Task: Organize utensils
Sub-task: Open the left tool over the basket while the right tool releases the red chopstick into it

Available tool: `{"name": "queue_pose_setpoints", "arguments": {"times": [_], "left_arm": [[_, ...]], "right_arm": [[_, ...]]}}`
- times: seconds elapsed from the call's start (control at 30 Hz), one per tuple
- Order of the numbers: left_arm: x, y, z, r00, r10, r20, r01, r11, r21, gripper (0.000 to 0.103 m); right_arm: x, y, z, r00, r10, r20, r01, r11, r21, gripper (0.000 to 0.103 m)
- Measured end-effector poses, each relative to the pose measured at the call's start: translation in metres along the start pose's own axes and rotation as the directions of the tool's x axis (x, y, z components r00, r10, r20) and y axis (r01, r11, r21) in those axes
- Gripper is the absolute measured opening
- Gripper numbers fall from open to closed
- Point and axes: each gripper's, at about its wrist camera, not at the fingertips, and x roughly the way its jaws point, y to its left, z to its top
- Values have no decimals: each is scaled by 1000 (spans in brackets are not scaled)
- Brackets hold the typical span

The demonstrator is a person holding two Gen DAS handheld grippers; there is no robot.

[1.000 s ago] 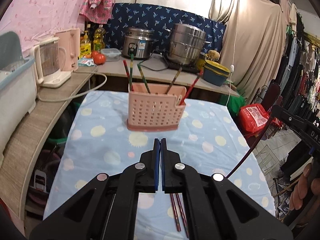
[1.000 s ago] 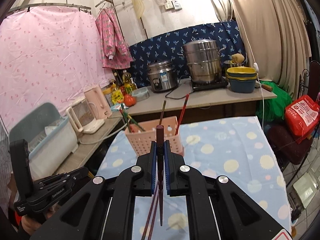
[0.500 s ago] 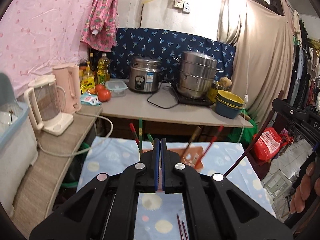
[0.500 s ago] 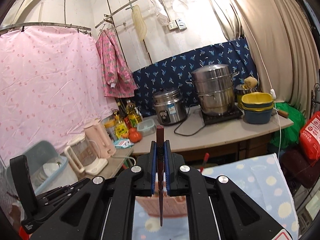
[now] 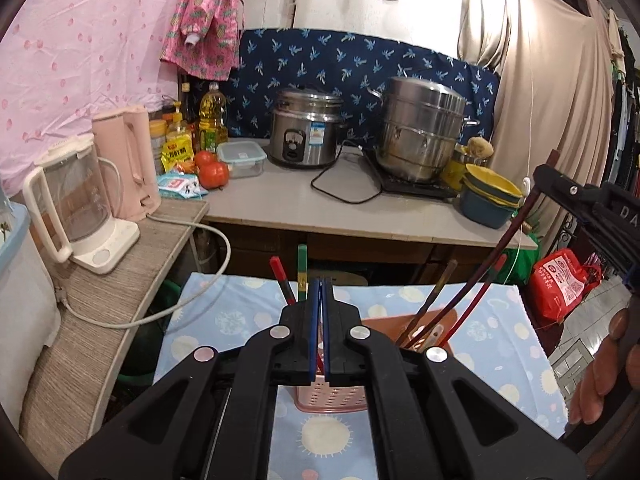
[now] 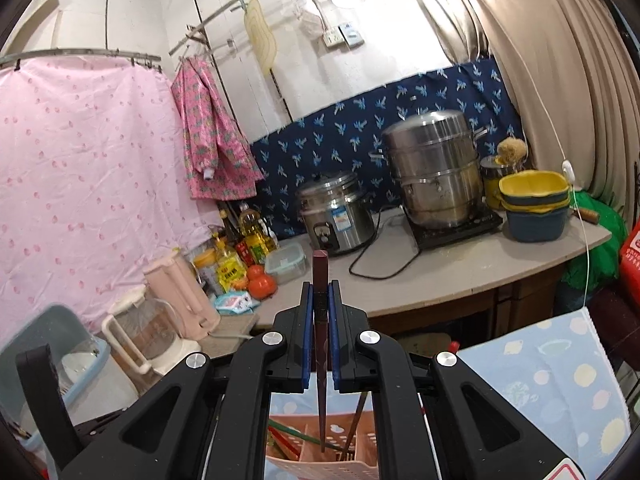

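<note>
A pink perforated utensil holder [image 5: 332,394] stands on the spotted blue tablecloth [image 5: 224,320], with several red, green and brown chopsticks leaning in it. My left gripper [image 5: 320,292] is shut and empty, just above the holder's near side. My right gripper [image 6: 320,292] is shut on a dark brown chopstick [image 6: 321,360], held upright with its tip hanging over the holder [image 6: 332,456]. In the left wrist view the right gripper [image 5: 548,178] enters from the right, the held chopstick [image 5: 480,276] slanting down into the holder.
A counter [image 5: 320,208] behind the table carries a rice cooker [image 5: 306,132], a steel steamer pot [image 5: 420,132], stacked bowls [image 5: 488,200], tomatoes and bottles. Two kettles [image 5: 76,200] stand on a side shelf at left. A red bag [image 5: 564,280] sits on the floor at right.
Both grippers have risen and moved toward the holder. The right gripper has brought its chopstick from above the table to directly over the holder. The left stayed shut.
</note>
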Motion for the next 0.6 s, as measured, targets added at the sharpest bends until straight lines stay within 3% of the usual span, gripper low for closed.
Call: {"name": "queue_pose_setpoints", "arguments": {"times": [0.2,0.23,0.27,0.3,0.6], "left_arm": [[20,6,-16,999,-1,-48,0,1000,-22,3],[22,7,-17,999,4,-53,-5,1000,-31,19],[22,7,-17,998,8,-55,-10,999,-40,42],[21,9,-18,999,20,-42,-22,998,-51,48],[9,7,-25,999,15,-29,-16,999,-48,49]], "right_arm": [[25,-10,-36,995,-19,-99,19,1000,1,11],[25,-12,-40,994,-26,-103,26,1000,3,20],[23,-13,-43,994,-38,-102,39,999,3,36],[20,-14,-46,995,-43,-95,43,999,3,42],[-8,-10,-57,993,-41,-109,38,999,-30,43]]}}
